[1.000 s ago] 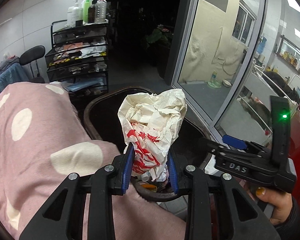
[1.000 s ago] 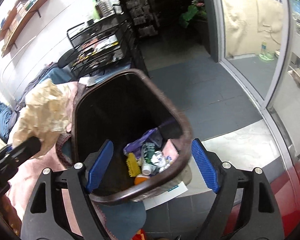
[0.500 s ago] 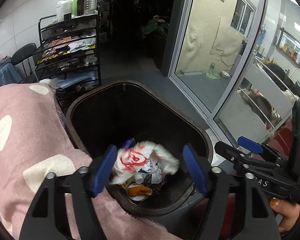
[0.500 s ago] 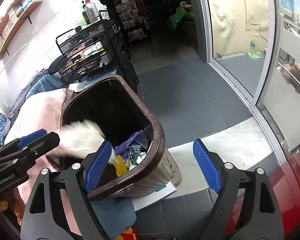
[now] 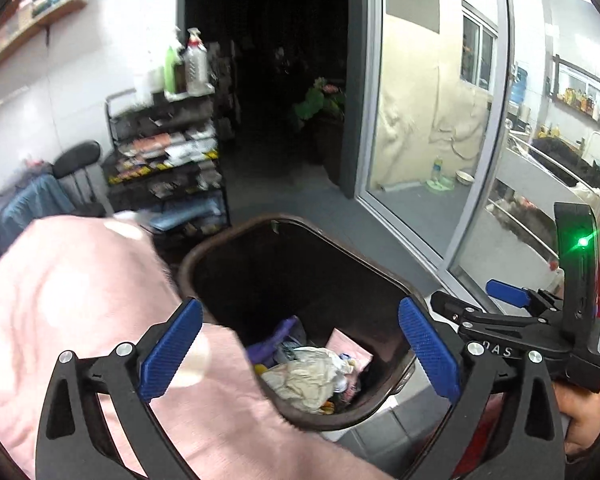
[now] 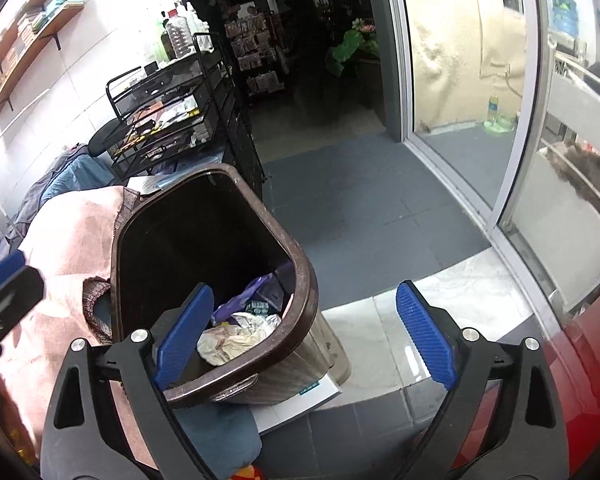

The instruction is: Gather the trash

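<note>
Bin (image 5: 204,258): brown, rounded-square rim, open top, standing on the floor betw. pink cloth and glass door; also seen in R view (image 6: 300,280).
Paper wad (image 5: 304,378): crumpled, off-white, lying inside the bin on top of other trash; in R view (image 6: 236,338) it sits near the front wall.
Other trash: purple wrapper (image 5: 274,338) behind the wad, pink flat piece (image 5: 350,350) to its right, small bits underneath, too small to tell.
L gripper (image 5: 298,354): over the bin mouth, blue-padded fingers (image 5: 170,354) spread wide, nothing betw. them.
R gripper (image 6: 304,344): fingers (image 6: 426,338) spread wide, empty; one pad over the bin's near edge, the other over pale floor tile. Seen side-on in L view (image 5: 500,304), green light lit on its body.
Pink cloth (image 5: 72,300): soft, blurred, just left of the bin, touching its rim.
Rack (image 6: 168,120): black wire, tiers full of papers, bottles on top, behind the bin.
Glass door (image 6: 472,92): right side, well apart from the bin.
</note>
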A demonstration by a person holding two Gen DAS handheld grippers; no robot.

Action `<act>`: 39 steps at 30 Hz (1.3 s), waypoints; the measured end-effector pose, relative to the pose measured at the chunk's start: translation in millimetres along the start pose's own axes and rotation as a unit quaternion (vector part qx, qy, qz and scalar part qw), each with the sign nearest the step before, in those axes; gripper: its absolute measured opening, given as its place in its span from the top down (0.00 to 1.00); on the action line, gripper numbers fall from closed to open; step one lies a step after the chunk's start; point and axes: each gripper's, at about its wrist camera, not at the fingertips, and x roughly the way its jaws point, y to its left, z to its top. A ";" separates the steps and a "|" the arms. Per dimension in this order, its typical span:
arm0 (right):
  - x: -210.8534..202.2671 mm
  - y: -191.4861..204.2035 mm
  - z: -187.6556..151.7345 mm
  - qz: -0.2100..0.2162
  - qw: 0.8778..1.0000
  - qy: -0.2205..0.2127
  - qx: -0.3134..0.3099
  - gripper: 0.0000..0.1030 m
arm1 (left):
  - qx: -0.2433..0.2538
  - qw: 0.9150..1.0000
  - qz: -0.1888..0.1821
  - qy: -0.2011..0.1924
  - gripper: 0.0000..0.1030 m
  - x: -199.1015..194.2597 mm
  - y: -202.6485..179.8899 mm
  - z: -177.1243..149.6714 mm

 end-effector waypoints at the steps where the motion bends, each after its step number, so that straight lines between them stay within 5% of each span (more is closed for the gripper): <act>1: -3.1 3.0 -0.2 0.000 1.000 -0.008 -0.004 0.10 | -0.001 1.000 0.011 -0.007 0.05 -7.1 1.9 -1.0; 11: -43.1 47.8 -12.1 0.020 0.994 -0.088 -0.057 0.05 | -0.045 0.993 0.082 -0.067 0.05 -75.8 32.4 -22.5; 26: -117.1 118.6 -59.1 0.130 0.969 -0.161 -0.133 0.05 | -0.148 0.958 0.205 -0.133 0.05 -165.7 81.1 -87.0; 39: -149.2 151.8 -92.7 0.167 0.951 -0.190 -0.178 0.05 | -0.153 0.943 0.257 -0.150 0.05 -200.5 84.5 -114.2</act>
